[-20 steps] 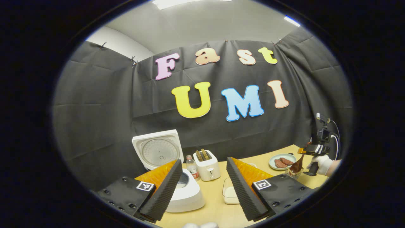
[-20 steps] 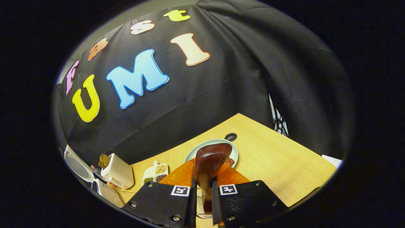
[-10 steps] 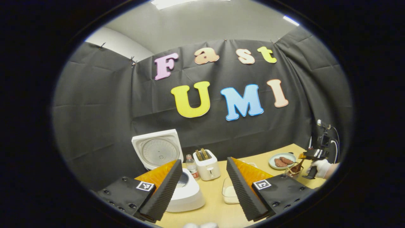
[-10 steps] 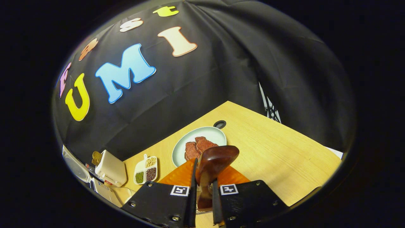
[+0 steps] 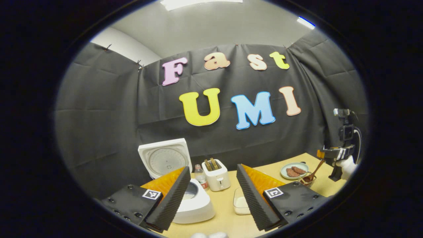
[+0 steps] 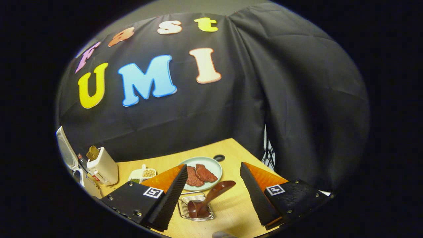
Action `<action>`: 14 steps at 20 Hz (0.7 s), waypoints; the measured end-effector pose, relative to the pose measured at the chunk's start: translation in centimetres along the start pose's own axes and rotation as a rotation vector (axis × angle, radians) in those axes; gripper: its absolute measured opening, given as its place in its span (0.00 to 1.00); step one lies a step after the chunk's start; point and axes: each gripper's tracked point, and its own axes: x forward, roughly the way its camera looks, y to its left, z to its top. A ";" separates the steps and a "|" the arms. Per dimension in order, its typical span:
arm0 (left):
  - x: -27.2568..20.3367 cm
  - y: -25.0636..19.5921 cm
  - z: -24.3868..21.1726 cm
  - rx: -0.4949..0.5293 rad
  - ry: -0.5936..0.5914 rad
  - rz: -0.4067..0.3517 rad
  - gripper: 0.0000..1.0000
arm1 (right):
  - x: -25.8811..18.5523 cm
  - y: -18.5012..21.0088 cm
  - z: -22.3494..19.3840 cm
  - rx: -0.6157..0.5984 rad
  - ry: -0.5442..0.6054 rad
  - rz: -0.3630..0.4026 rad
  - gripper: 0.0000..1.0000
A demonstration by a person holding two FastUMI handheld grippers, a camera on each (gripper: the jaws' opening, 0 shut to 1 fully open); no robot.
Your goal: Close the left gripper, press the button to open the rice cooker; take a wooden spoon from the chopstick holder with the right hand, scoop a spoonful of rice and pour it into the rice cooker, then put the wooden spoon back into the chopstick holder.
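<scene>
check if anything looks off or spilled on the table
Nothing spilled. The wooden spoon leans at a slant in the wire chopstick holder, bowl end down, handle toward the plate. The rice cooker stands with its lid up.

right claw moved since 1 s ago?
Yes. In the left gripper view the right claw has risen off the wooden spoon and drawn right of the steak plate; it now stands open.

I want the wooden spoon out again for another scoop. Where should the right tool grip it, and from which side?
Grip the wooden spoon on the upper end that leans out of the wire chopstick holder, coming from above. The other end sits down inside the basket, so only the slanted free end offers both fingers room. The right tool is open above it.
</scene>
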 end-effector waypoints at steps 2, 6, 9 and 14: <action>0.3 0.8 0.4 -0.006 -0.008 0.002 0.98 | -2.8 2.3 3.3 -0.059 -0.067 0.045 0.97; 1.3 2.5 1.9 -0.011 -0.044 0.012 1.00 | -9.2 9.1 7.8 -0.101 -0.155 0.183 0.97; 2.2 4.5 2.7 -0.027 -0.063 0.029 1.00 | -14.2 13.5 7.8 -0.104 -0.151 0.290 0.97; 5.2 8.9 4.7 -0.072 -0.081 0.090 1.00 | -20.4 18.2 4.9 -0.155 -0.093 0.415 0.98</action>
